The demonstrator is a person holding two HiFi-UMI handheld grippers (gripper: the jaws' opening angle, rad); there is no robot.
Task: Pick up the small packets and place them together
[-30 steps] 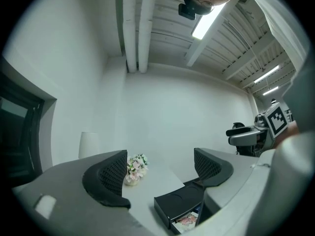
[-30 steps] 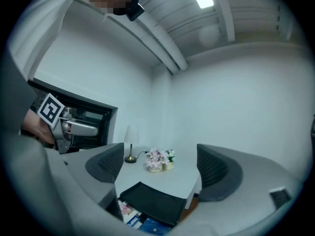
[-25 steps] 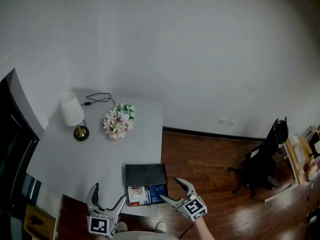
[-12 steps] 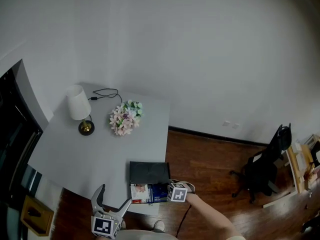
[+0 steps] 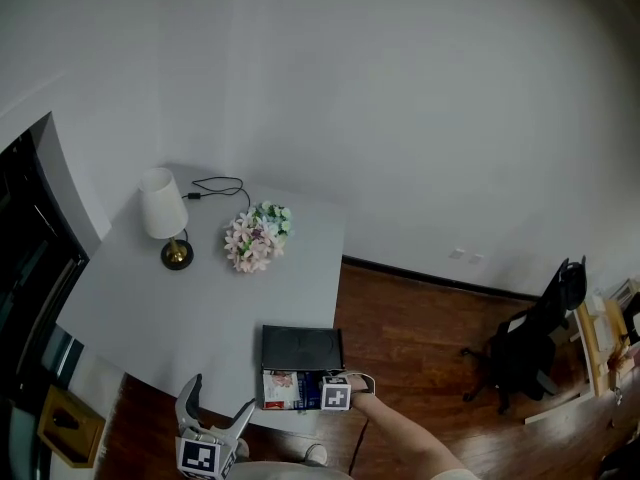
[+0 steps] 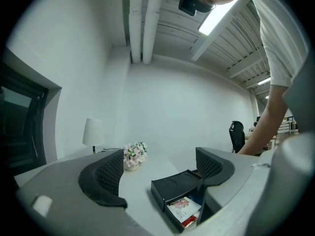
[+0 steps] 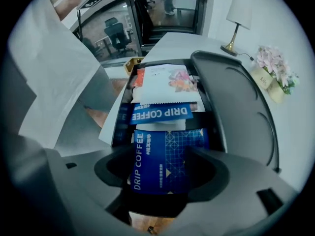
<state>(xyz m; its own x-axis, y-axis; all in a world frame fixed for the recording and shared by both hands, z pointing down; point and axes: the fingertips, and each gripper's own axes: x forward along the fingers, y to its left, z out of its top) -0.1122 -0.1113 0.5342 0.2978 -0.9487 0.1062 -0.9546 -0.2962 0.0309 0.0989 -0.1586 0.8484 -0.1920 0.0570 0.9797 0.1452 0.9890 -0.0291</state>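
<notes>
A black box [image 5: 268, 389] with its lid [image 5: 301, 348] laid open sits at the table's near edge and holds several small packets. My right gripper [image 5: 322, 393] reaches into it from the right. Seen from the right gripper view, my right gripper [image 7: 160, 165] is shut on a blue drip coffee packet [image 7: 158, 149] by its near end. Behind that lie a second blue packet [image 7: 160, 113] and a white packet with a pink picture [image 7: 167, 82]. My left gripper [image 5: 218, 402] hangs open and holds nothing at the near left, short of the box [image 6: 172, 193].
On the grey table [image 5: 150, 308] stand a white lamp [image 5: 163, 213] with its cable [image 5: 215, 186] and a small bunch of flowers [image 5: 258, 236] at the far side. Right of the table is wooden floor with a black office chair [image 5: 530, 348].
My right gripper has moved left from beside the table into the box, and its jaws have closed on the blue packet. The left gripper has hardly moved.
</notes>
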